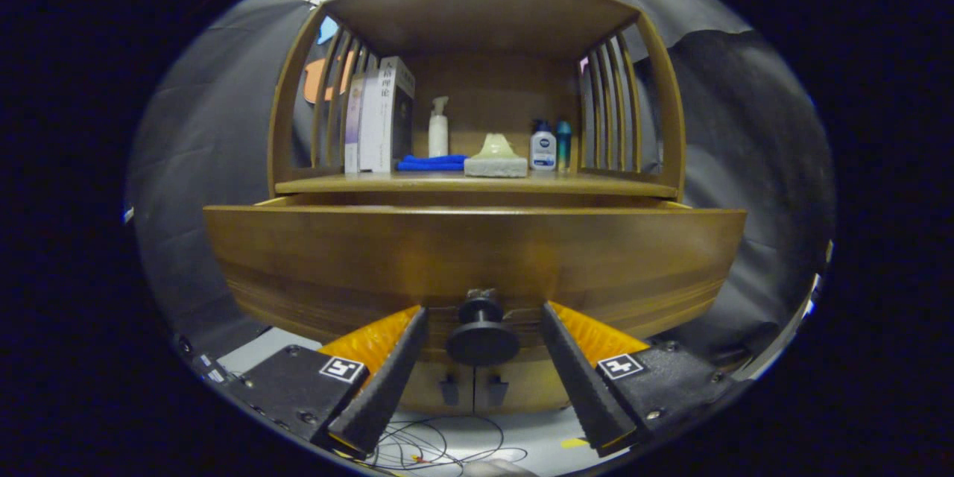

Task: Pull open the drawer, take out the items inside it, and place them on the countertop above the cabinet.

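My gripper (pixel 483 328) is spread wide, its two fingers standing either side of the drawer (pixel 477 261) knob (pixel 482 334) without touching it; the round dark knob sits between them on the drawer front. The drawer is a broad brown wooden one with a curved front, pulled partway out below the bench (pixel 477 182); I cannot see its inside from here. On the bench, left to right: a row of upright books (pixel 376 115), three as far as I can count, a folded blue cloth (pixel 431 162), one white spray bottle (pixel 438 128) behind it, one pale block with a lump on top (pixel 496 158), one white bottle with a dark cap (pixel 542 144), and one teal bottle (pixel 563 141) just beside it. Slatted wooden sides flank the bench.
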Demonstrator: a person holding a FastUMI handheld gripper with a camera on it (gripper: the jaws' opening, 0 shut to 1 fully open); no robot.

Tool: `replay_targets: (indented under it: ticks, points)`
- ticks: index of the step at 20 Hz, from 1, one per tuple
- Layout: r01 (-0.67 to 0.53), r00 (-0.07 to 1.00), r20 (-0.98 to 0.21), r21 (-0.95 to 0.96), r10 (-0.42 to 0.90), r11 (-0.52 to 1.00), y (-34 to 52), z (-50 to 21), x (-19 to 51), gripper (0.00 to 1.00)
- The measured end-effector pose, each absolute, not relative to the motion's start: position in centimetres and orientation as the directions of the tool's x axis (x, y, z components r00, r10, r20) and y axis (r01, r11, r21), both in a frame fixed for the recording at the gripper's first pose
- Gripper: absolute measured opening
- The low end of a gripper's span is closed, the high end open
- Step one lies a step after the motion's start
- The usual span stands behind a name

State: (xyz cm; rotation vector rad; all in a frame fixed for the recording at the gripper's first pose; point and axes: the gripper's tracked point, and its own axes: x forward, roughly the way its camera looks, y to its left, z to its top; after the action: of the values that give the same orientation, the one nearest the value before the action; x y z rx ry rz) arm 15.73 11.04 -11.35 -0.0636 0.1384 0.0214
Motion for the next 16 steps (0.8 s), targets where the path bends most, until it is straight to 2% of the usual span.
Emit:
replay_targets:
  ticks: [16]
  points:
    - [-0.019,0.990,-0.140,-0.090,0.006,0.996,11.9,-10.1,25.4,1.00]
